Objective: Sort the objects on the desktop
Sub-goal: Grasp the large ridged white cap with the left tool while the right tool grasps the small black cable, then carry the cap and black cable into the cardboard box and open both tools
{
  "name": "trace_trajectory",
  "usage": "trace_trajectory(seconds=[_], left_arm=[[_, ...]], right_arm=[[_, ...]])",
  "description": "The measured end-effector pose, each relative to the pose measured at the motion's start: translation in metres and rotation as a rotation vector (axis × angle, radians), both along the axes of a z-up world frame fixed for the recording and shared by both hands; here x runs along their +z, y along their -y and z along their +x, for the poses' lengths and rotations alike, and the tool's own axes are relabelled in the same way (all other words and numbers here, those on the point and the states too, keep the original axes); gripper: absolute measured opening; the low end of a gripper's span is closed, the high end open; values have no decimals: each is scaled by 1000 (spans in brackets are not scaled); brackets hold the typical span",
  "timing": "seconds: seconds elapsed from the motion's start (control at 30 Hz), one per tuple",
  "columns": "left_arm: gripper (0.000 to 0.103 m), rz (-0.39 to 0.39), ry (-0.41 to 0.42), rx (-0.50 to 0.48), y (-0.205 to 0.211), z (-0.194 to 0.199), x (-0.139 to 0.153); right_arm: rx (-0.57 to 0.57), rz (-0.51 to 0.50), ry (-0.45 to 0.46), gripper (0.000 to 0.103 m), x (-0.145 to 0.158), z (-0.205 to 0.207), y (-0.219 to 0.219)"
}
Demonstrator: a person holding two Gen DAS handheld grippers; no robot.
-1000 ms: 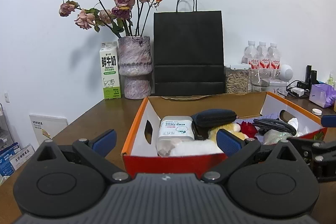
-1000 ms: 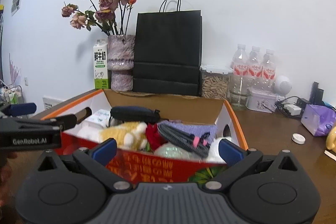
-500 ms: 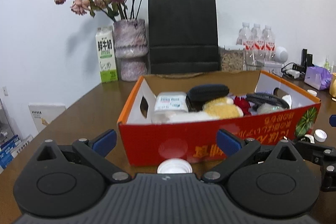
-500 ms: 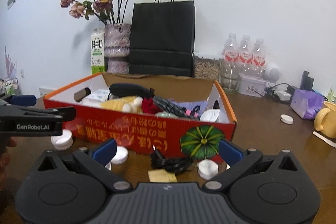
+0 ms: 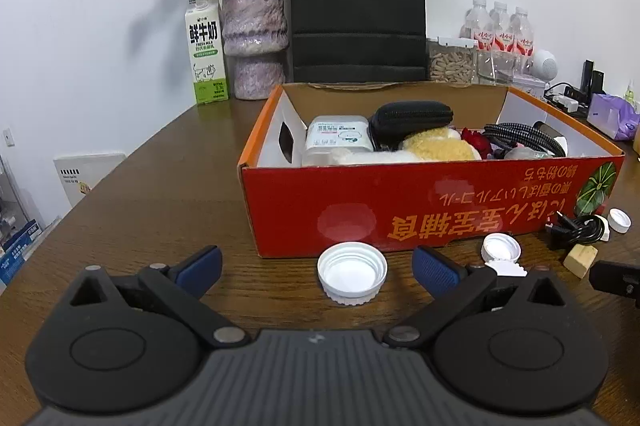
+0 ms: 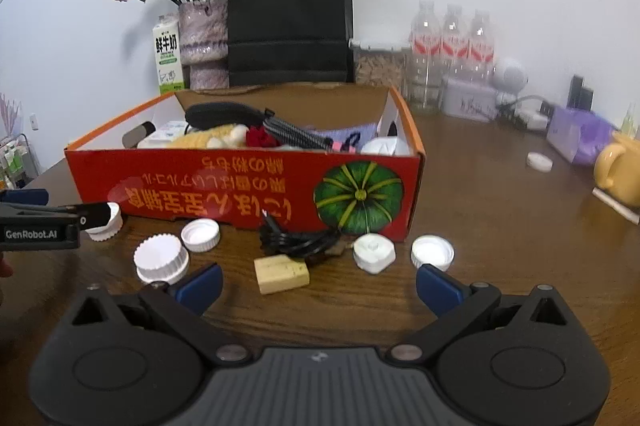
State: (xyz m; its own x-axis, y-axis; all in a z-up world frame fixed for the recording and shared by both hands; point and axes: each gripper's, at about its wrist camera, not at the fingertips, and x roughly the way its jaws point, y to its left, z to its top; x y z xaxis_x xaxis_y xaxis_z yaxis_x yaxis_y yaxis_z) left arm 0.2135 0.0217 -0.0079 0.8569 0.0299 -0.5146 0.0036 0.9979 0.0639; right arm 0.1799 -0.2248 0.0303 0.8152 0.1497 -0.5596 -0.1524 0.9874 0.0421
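Brown wooden table point(image 5: 160, 194) (white wall behind) carries red box point(image 6: 240, 186); both jaws apart, empty.

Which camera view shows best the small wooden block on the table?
The right wrist view: the wooden block lies whole and near, just ahead of the open jaws, beside the black cable. In the left wrist view the wooden block is small, far at the right edge.

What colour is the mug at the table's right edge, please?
The mug is yellow, best seen in the right wrist view.
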Motion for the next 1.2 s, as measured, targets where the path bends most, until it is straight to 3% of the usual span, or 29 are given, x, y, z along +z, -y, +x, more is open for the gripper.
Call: trace_trajectory(seconds=[0.17, 0.37, 0.43, 0.47, 0.53, 0.67, 0.8, 1.2], left_arm=[[103, 9, -39, -7, 2, 4, -3], [100, 13, -63, 7, 2, 14, -5], [85, 9, -81, -6, 2, 16, -7], [81, 7, -89, -9, 2, 18, -7], [77, -8, -108, -18, 2, 21, -9], [67, -39, -112, -38, 0, 21, -10], [42, -49, -103, -68, 3, 18, -9], [41, -64, -66, -85, 5, 9, -5]], right_arm=[[10, -13, -28, 102, -4, 2, -4], [9, -33, 38, 95, 2, 9, -8], [13, -46, 35, 87, 3, 15, -10], [21, -45, 30, 81, 4, 19, -12], [26, -38, 16, 80, 4, 26, -13], [25, -31, -13, 63, 3, 37, -15], [45, -37, -13, 55, 1, 37, -18], [38, 4, 60, 54, 5, 19, -14]])
